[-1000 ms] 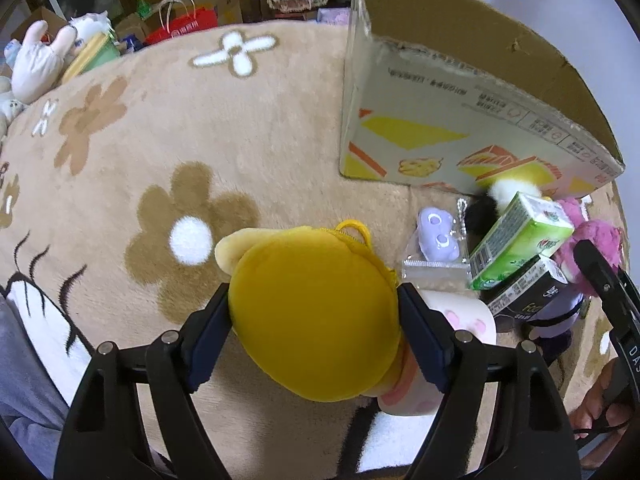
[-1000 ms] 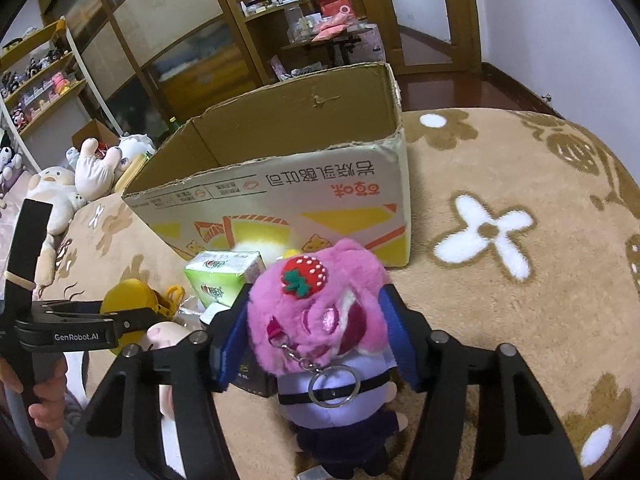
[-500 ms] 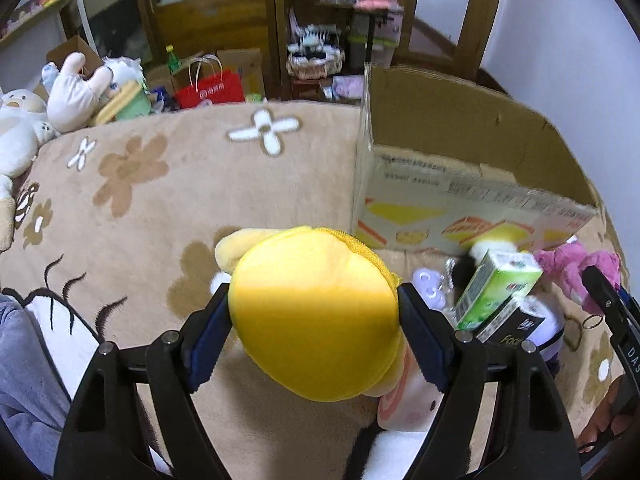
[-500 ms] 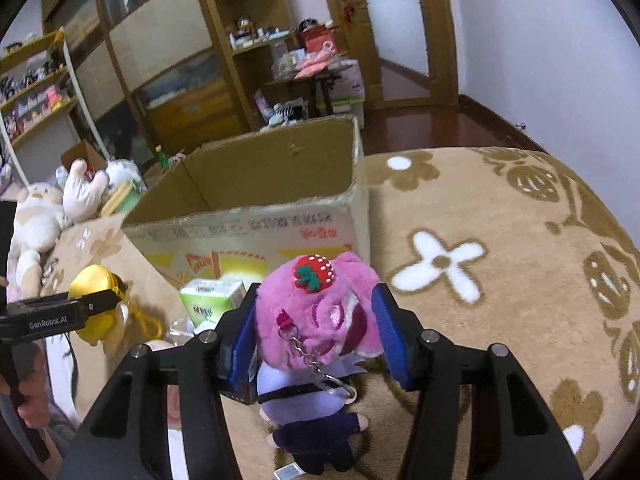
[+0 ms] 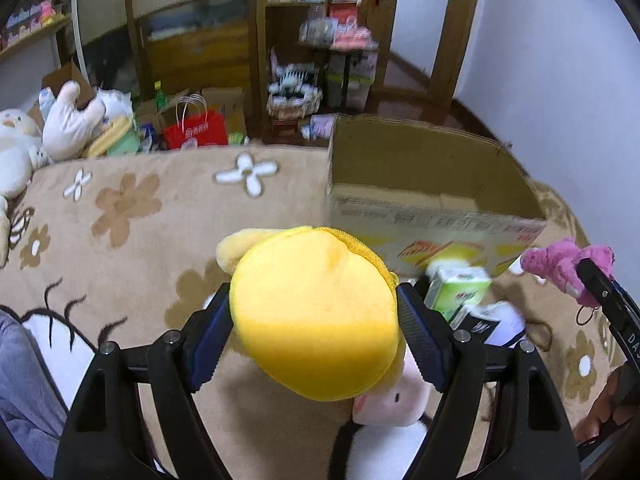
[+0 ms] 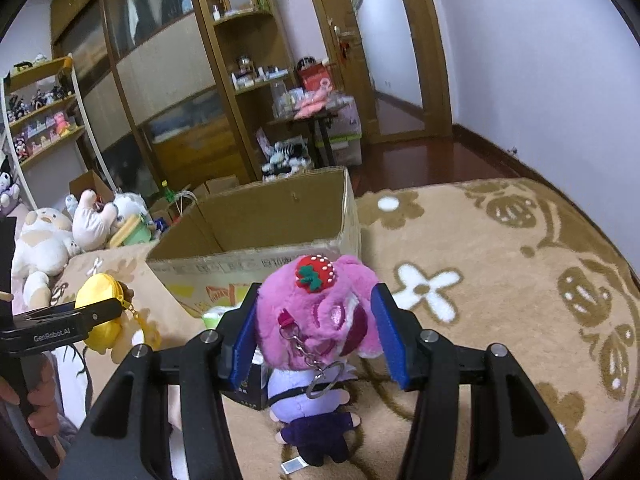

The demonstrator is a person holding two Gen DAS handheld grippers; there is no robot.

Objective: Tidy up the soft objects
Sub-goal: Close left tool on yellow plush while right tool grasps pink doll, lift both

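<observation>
My left gripper (image 5: 314,312) is shut on a round yellow plush pouch (image 5: 316,312) and holds it above the flowered blanket, short of the open cardboard box (image 5: 432,184). My right gripper (image 6: 316,328) is shut on the pink-haired plush doll (image 6: 320,320) with a strawberry on its head; its purple body hangs below the fingers. From the right wrist view the box (image 6: 256,232) lies just ahead, and the left gripper with the yellow pouch (image 6: 98,304) is at the left. The pink doll (image 5: 560,264) shows at the right of the left wrist view.
A green carton (image 5: 456,290), a dark packet (image 5: 484,324) and a white-pink plush (image 5: 388,400) lie on the tan flowered blanket (image 5: 120,208) in front of the box. Big white plush toys (image 6: 44,240) sit at the blanket's far left. Shelves and a small cluttered table stand behind.
Both grippers have risen with their toys, so the box's open top now shows. The pink doll has come off the blanket and hangs from the right gripper.
</observation>
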